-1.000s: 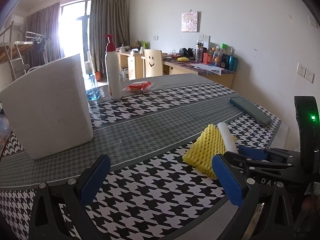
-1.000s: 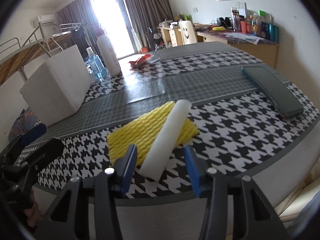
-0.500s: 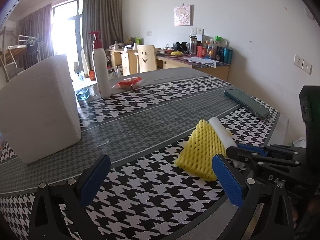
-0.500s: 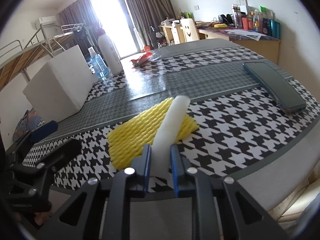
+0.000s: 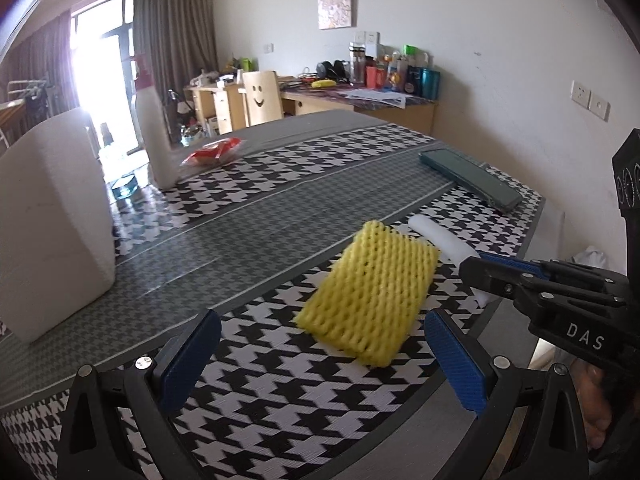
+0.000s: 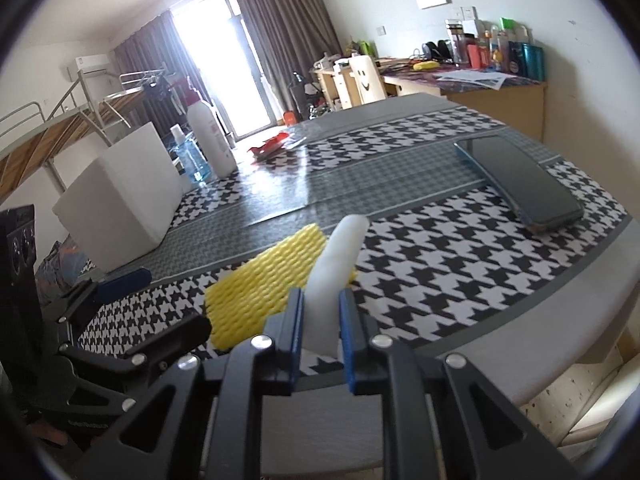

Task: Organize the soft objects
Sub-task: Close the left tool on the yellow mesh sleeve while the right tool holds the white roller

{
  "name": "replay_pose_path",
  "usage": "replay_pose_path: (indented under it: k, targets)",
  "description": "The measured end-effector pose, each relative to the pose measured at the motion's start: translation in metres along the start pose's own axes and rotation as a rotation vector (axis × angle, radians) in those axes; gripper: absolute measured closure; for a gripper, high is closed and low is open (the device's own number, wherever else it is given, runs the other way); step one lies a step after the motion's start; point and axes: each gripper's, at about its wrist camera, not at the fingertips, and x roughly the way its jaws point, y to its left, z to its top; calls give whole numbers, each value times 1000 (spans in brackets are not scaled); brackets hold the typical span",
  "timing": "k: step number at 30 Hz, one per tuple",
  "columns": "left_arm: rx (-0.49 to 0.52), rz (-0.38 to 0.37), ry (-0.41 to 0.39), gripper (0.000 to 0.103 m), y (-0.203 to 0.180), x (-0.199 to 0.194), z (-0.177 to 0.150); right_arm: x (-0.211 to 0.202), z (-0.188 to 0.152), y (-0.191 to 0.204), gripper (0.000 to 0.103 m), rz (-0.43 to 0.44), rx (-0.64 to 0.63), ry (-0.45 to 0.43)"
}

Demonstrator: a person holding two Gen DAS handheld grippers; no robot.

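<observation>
A white foam tube (image 6: pixel 338 256) is held in my right gripper (image 6: pixel 322 320), which is shut on its near end and lifts it off the table. It also shows in the left wrist view (image 5: pixel 440 240). A yellow foam net sleeve (image 5: pixel 370 292) lies flat on the houndstooth table near the front edge, left of the tube; it also shows in the right wrist view (image 6: pixel 264 280). My left gripper (image 5: pixel 320 356) is open and empty, just in front of the yellow sleeve. A large white foam block (image 5: pixel 48 220) stands at the left.
A dark green case (image 5: pixel 470 178) lies at the right of the table. A white pump bottle (image 5: pixel 154 136), a blue bottle (image 6: pixel 192 156) and a red packet (image 5: pixel 212 152) stand at the back. The table's front edge (image 6: pixel 520 344) is close to both grippers.
My right gripper closed on the white tube and raised it off the yellow sleeve. The yellow sleeve now lies flat. My left gripper shifted a little and stayed open.
</observation>
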Motion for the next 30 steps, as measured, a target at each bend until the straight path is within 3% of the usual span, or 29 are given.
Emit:
replay_pose_path:
  k: [11,30]
  targets:
    - [44,-19,30,6,-18,17,4,-6,0,-14,82,-22,14,-11]
    - [82,-23,72,31,-28,33,4,-15,-2,-20,82,-37,26,-32]
